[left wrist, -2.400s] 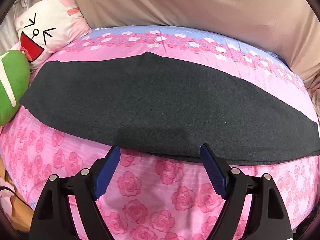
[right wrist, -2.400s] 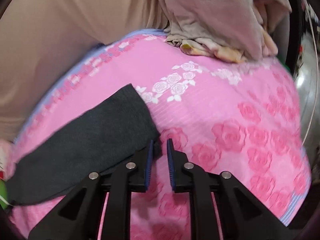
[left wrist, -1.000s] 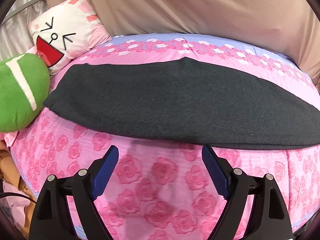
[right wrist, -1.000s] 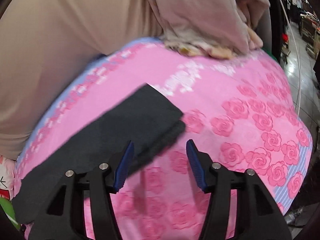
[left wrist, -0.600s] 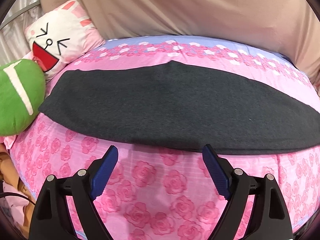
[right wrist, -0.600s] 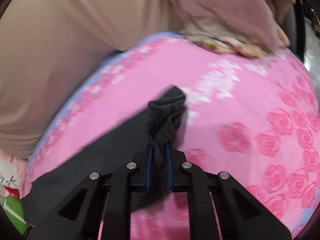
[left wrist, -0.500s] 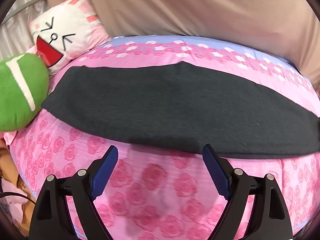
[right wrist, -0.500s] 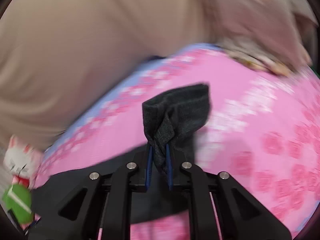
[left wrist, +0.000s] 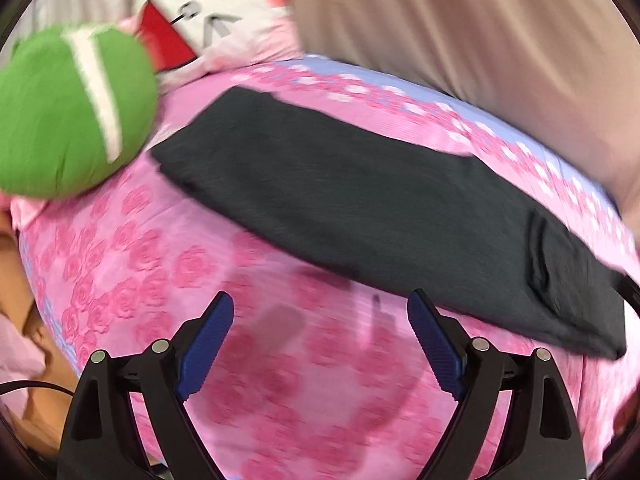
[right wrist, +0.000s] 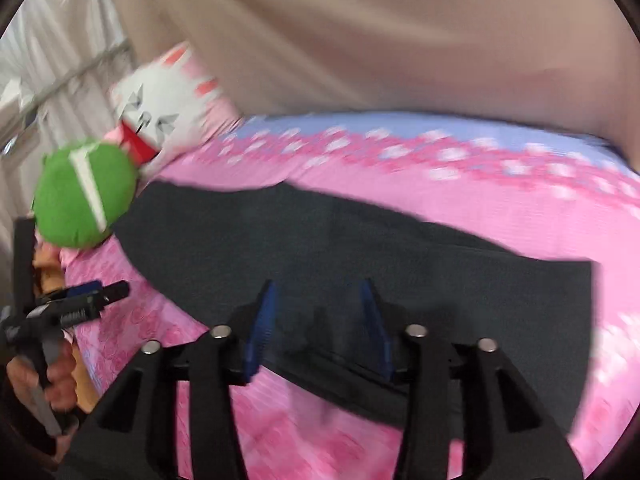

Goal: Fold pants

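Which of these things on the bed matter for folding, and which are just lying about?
Part of the job:
- dark grey pants
- left hand-held gripper, open
- right hand-held gripper, open over the pants

Just lying about:
- green cushion
- white cartoon-face pillow
- beige curtain

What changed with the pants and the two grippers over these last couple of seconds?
The right gripper pinched the pants' end, carried it over toward the green cushion side, folding it back, then opened and released it. The left gripper stayed open, holding nothing, over the pink sheet.
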Demonstrator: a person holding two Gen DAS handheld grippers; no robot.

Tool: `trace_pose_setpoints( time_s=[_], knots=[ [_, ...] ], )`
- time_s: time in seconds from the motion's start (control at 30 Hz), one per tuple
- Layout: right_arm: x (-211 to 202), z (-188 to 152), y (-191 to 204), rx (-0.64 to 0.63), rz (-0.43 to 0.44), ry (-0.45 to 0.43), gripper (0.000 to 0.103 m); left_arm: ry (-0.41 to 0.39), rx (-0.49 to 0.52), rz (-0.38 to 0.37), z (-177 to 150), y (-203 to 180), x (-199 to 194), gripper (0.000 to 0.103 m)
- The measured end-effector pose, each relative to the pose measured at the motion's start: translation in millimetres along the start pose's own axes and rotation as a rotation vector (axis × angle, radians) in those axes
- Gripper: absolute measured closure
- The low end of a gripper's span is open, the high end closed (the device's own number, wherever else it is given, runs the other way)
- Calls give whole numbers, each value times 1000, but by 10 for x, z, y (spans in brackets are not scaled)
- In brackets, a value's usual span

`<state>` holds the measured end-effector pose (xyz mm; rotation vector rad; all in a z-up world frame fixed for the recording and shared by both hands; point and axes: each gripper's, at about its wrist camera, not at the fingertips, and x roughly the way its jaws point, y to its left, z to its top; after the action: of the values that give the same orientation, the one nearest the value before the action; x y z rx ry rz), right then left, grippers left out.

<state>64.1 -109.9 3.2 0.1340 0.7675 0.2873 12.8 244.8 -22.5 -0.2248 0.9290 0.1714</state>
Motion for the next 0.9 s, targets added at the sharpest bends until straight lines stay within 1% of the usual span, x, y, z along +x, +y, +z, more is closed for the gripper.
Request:
trace_pose_setpoints(
  time_s=[0.03, 0.07, 0.1, 0.13, 0.17, 0.2, 0.23, 0.3, 0.33, 0.4, 0.43, 0.47, 0.5, 0.53, 0.57, 0.6, 0.63, 0.67, 0.7, 0.73, 0.8, 0.83, 0.87, 0.9],
  knots=[
    [-207, -38, -193, 35, -68, -35, 39, -2, -62, 7, 56, 165, 36, 17],
    [-372, -101, -347, 65, -133, -56, 31, -7, -112, 4, 109, 285, 64, 17],
    [-511, -170, -532, 105, -185, -67, 29, -15, -166, 0, 172, 408, 103, 17],
    [-648, -260, -799, 172, -226, -65, 29, -12, -225, 1, 269, 544, 171, 17],
    [-721, -338, -976, 224, -251, -59, 29, -13, -271, -13, 357, 638, 229, 17],
    [-757, -421, -1163, 281, -272, -44, 29, -20, -318, -42, 474, 743, 315, 17],
    [-741, -521, -1335, 335, -288, -19, 28, -13, -342, -45, 548, 779, 376, 17],
    [-660, -653, -1541, 386, -275, 17, 28, 0, -384, -71, 713, 840, 535, 17],
    [-574, -717, -1593, 407, -260, 39, 28, 23, -413, -53, 783, 870, 626, 17],
    [-409, -807, -1569, 441, -214, 56, 27, 10, -436, -36, 848, 911, 709, 16],
    [-336, -820, -1591, 458, -193, 52, 26, 17, -442, -15, 879, 941, 793, 17],
    [-358, -838, -1608, 453, -198, 37, 28, -3, -441, -1, 909, 931, 824, 16],
    [-312, -816, -1581, 446, -175, 40, 42, -24, -437, 13, 923, 920, 828, 16],
    [-222, -778, -1527, 454, -128, 43, 51, -28, -438, 30, 947, 905, 845, 18],
    [-169, -763, -1504, 466, -120, 50, 57, -27, -438, 38, 945, 900, 848, 19],
    [-144, -739, -1468, 453, -145, 45, 89, -31, -439, 46, 949, 884, 850, 33],
    [-122, -718, -1445, 444, -128, 47, 88, -29, -433, 71, 961, 857, 834, 53],
    [-114, -684, -1413, 452, -126, 39, 88, -31, -432, 82, 956, 862, 808, 63],
    [-149, -667, -1405, 442, -127, 30, 89, -32, -434, 73, 945, 874, 783, 78],
    [-275, -641, -1387, 422, -122, 1, 89, -28, -438, 46, 947, 880, 729, 86],
    [-532, -610, -1435, 418, -115, -43, 91, -27, -422, 38, 932, 867, 638, 88],
    [-721, -600, -1466, 398, -162, -77, 91, -30, -403, 35, 922, 815, 571, 88],
    [-865, -600, -1531, 396, -179, -98, 92, -30, -390, 33, 901, 766, 529, 88],
    [-981, -613, -1610, 409, -165, -103, 91, -18, -378, 17, 864, 707, 493, 88]
  ],
)
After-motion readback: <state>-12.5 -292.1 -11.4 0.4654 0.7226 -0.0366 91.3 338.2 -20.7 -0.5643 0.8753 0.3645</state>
